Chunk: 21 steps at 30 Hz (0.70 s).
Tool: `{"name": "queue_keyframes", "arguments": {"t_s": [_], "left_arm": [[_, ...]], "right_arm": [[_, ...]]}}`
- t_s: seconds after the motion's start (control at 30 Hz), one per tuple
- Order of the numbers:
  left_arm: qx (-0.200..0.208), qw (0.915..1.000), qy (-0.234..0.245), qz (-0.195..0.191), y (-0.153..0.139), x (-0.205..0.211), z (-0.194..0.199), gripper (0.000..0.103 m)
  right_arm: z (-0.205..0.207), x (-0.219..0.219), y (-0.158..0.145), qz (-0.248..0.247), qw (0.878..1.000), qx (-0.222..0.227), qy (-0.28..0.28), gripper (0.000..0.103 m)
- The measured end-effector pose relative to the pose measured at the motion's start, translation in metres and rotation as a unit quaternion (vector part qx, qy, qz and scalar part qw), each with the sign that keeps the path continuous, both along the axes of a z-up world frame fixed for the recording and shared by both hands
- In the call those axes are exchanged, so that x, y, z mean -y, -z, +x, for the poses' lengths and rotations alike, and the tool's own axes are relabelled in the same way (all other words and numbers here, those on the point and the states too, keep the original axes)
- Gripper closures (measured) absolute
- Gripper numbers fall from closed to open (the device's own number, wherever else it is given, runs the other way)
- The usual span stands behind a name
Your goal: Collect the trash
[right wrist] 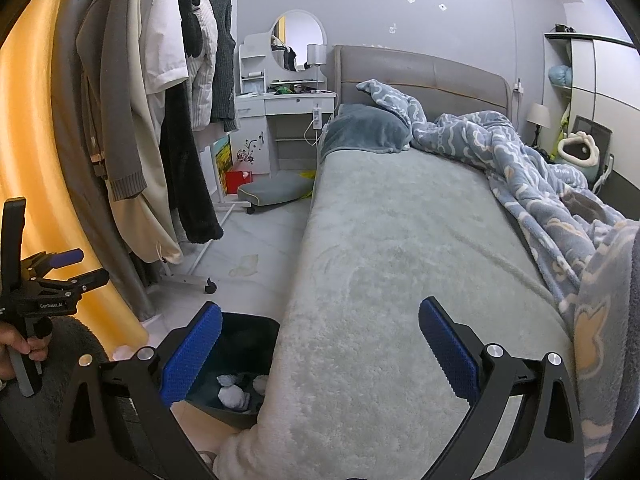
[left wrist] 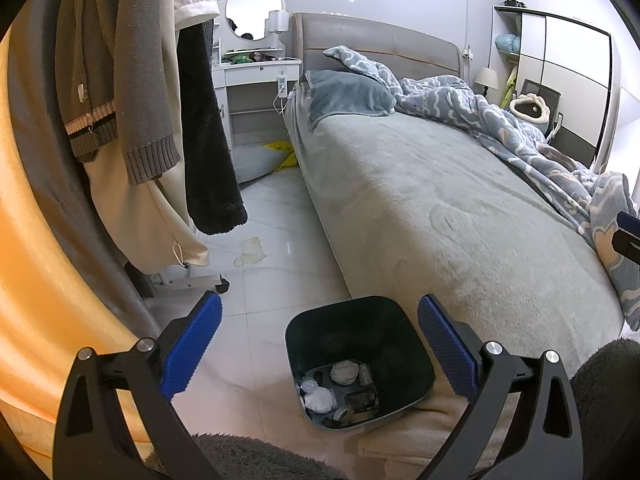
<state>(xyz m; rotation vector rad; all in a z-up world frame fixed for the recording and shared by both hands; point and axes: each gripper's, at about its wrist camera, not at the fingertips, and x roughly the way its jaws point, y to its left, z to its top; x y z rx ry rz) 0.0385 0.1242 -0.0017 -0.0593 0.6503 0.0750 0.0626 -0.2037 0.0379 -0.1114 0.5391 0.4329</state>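
Observation:
A dark trash bin (left wrist: 298, 334) stands on the floor beside the bed, holding crumpled white paper balls (left wrist: 320, 399) and other scraps. My left gripper (left wrist: 319, 350) hangs open just above the bin, empty. A pale crumpled wrapper (left wrist: 250, 252) lies on the tiles further ahead, near the clothes rack. In the right wrist view the bin (right wrist: 248, 334) sits at the lower left, and my right gripper (right wrist: 320, 352) is open over the bed edge with nothing in it. The same wrapper (right wrist: 245, 265) shows on the floor. The left gripper (right wrist: 60, 270) appears at the far left, held by a hand.
A grey bed (left wrist: 440, 208) with a blue patterned blanket (left wrist: 520, 128) fills the right. A rolling clothes rack with hanging garments (left wrist: 132, 92) crowds the left, beside an orange curtain. A white vanity (left wrist: 256, 76), grey cushion (right wrist: 276, 190), red box (right wrist: 238, 180) and yellow bag (left wrist: 282, 152) lie beyond.

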Motion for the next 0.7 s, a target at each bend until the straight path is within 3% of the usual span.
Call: {"name": "queue_keyframes", "arguments": {"t_s": [0.7], "left_arm": [[0.0,1.0,0.0,0.001,0.0002,0.0002,0.0,0.003]], "right_arm": [[0.0006,0.001,0.0002,0.0,1.0,0.0,0.0,0.003]]}}
